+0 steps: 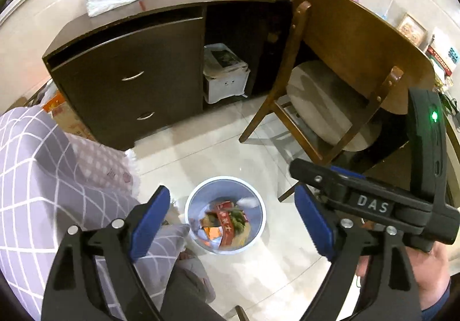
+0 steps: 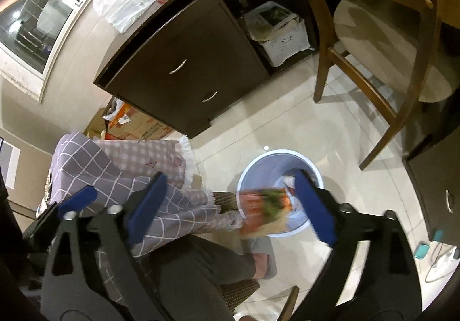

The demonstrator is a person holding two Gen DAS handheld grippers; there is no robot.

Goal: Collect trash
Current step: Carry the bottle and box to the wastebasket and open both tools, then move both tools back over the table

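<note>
Both claws gape empty over the bin [image 1: 224, 214] on the floor — left claw [image 1: 233, 223], right claw [image 2: 230, 206] — so trash drops straight in; a blurred orange wrapper [image 2: 264, 209] sits at its rim, apparently falling.

I'm seeing a pale blue bin [image 1: 193, 207] stuffed with red-orange and green wrappers [image 1: 227, 220], blue pads [image 1: 151, 223] on black grippers, a purple white-grid blanket [image 1: 37, 177], dark brown cabinet [image 1: 129, 76], cream tiles [image 1: 207, 154].
</note>
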